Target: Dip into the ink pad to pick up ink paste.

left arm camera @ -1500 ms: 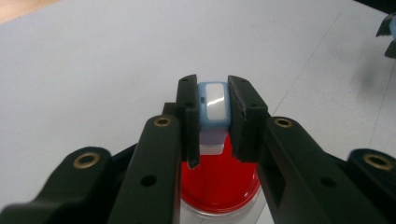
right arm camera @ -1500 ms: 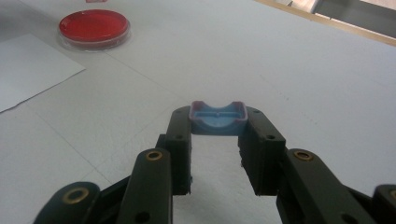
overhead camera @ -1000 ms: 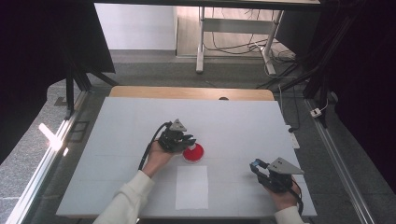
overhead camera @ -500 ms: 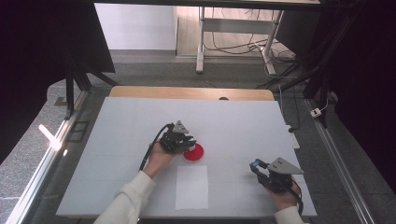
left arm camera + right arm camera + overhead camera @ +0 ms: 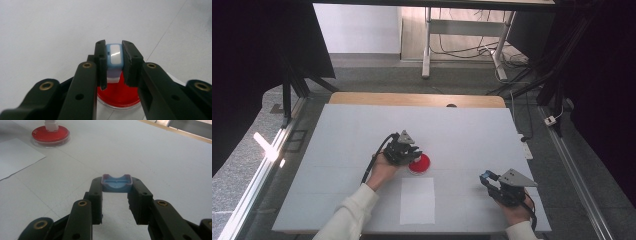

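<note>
A round red dish [image 5: 421,165] in a clear rim sits mid-table. My left gripper [image 5: 412,151] hangs at its left edge, shut on a small light-blue and white block [image 5: 114,56]. In the left gripper view the block's white lower end points down over the red dish [image 5: 120,96], between the jaws of the left gripper [image 5: 114,63]. Far off in the right gripper view, that white end [image 5: 51,125] stands on the dish [image 5: 50,135]. Near the front right edge, my right gripper [image 5: 486,178] is shut on a shallow blue cap [image 5: 116,183], held low over the table.
A white sheet of paper [image 5: 417,200] lies flat near the front edge, between the two hands, and shows as the paper [image 5: 15,157] at the left of the right gripper view. The white tabletop [image 5: 472,130] has a wooden strip along its far edge.
</note>
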Demonstrator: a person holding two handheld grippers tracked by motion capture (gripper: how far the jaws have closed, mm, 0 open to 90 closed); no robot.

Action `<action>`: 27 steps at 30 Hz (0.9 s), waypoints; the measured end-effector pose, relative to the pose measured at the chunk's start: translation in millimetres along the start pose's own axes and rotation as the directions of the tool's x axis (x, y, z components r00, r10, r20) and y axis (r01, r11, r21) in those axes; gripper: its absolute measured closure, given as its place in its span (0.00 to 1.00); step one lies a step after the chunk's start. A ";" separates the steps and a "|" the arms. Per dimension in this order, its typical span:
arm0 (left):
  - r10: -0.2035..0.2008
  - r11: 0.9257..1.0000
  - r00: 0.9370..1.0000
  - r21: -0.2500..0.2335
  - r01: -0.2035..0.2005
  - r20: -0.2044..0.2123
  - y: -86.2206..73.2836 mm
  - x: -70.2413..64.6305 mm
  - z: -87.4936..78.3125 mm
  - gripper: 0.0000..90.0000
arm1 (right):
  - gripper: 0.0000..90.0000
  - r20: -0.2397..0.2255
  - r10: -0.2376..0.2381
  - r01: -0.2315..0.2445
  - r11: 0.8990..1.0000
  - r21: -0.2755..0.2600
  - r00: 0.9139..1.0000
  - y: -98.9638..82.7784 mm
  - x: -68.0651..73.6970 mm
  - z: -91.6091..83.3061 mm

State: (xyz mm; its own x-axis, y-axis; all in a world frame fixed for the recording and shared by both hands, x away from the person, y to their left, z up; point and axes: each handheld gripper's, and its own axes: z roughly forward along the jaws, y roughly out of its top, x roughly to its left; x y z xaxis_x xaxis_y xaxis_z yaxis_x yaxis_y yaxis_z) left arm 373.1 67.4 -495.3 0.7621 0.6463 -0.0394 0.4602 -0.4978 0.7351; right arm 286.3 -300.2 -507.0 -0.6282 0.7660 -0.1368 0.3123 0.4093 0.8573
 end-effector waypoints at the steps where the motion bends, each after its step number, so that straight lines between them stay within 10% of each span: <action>1: 0.002 1.000 1.000 0.001 -0.002 -0.003 0.2 -0.7 0.2 0.84 | 0.73 -0.001 0.000 0.000 1.000 0.000 1.000 0.0 0.0 0.0; 27: 0.031 0.999 0.999 0.031 -0.030 -0.034 -0.4 -6.8 4.2 0.85 | 0.73 -0.008 -0.001 0.001 1.000 -0.003 1.000 0.4 1.5 -0.1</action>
State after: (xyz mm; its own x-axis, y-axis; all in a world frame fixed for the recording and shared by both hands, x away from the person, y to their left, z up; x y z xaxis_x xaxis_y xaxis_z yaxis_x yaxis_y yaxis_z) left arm 369.6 60.8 -498.2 0.7600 0.6499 0.0064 0.4511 -0.5346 0.7146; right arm 285.3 -298.9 -506.8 -0.6343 0.7615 -0.1336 0.3095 0.4085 0.8587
